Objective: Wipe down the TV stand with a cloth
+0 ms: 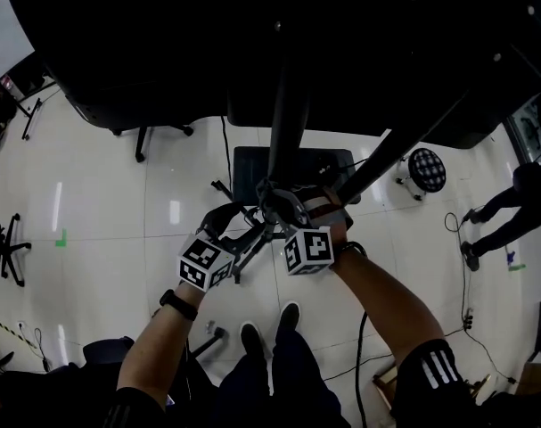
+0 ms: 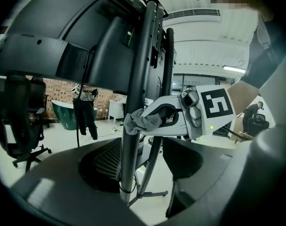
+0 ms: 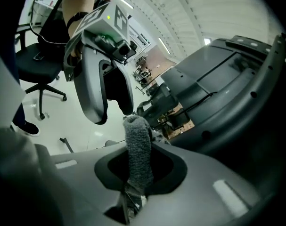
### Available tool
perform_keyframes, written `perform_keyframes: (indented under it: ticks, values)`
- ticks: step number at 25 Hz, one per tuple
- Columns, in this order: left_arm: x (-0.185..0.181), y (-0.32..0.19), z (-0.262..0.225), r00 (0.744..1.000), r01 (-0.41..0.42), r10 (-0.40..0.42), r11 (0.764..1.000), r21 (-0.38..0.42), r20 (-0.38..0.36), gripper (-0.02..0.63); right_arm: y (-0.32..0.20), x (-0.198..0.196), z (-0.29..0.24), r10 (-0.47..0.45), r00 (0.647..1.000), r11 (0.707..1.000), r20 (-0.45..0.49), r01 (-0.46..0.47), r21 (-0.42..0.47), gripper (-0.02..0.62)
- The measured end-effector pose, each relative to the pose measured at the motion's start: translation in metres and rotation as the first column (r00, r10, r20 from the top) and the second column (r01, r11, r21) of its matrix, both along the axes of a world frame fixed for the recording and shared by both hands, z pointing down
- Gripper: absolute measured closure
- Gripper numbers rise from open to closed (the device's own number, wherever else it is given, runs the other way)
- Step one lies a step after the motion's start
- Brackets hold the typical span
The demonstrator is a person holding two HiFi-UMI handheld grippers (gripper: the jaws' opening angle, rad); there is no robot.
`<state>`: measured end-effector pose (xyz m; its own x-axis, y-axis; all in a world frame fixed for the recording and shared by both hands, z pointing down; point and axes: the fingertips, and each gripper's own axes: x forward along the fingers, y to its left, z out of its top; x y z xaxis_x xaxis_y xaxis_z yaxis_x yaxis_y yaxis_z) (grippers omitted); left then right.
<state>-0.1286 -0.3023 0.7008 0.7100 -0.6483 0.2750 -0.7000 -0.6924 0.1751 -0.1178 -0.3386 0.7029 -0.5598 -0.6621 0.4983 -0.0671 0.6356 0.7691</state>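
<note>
The left tongs (image 1: 245,242) stand apart with nothing clamped. In their own view the TV stand's post (image 2: 133,102) runs down right at the gap between them. They seem placed to flank or steady the post rather than to clean it. Whether either pad touches the metal cannot be made out.

At the middle, the grey cloth (image 2: 137,122) is bunched against the side of the post, below the dark back of the TV (image 2: 62,36).

The right tongs (image 2: 150,121) are shut tight on the cloth. In their own view it rises from between the jaws as an upright strip. Gripping it by the lower end probably leaves a free wad of fabric to press on the tube — a sensible hold for rubbing along a narrow upright.

Much is hidden. From the head view the TV blacks out the whole upper half, and the cloth is barely visible among the two tools. The stand's base plate (image 1: 292,172) on the floor (image 1: 118,203) is partly covered by the post and the hands. In the right gripper view the strip of cloth stands in front of the spot where it meets the post, so the contact itself shows only from the left.
</note>
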Motion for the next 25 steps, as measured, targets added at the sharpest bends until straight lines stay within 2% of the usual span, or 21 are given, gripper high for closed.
perform_keyframes:
  ticks: [5, 15, 25]
  values:
    - [-0.003, 0.005, 0.054, 0.999, 0.011, -0.013, 0.997, -0.073, -0.031, 0.308, 0.004, -0.001, 0.064, 0.021, 0.999, 0.998, -0.026, -0.023, -0.055, 0.548]
    - [-0.002, 0.004, 0.142, 1.000, 0.022, -0.024, 0.987, -0.161, -0.014, 0.307, 0.004, 0.012, 0.168, 0.061, 0.995, 0.988, -0.085, -0.072, -0.137, 0.548]
    - [0.003, 0.018, 0.193, 0.999, 0.028, -0.035, 0.974, -0.223, -0.028, 0.305, 0.001, 0.015, 0.242, 0.076, 0.986, 0.975, -0.145, -0.104, -0.195, 0.548]
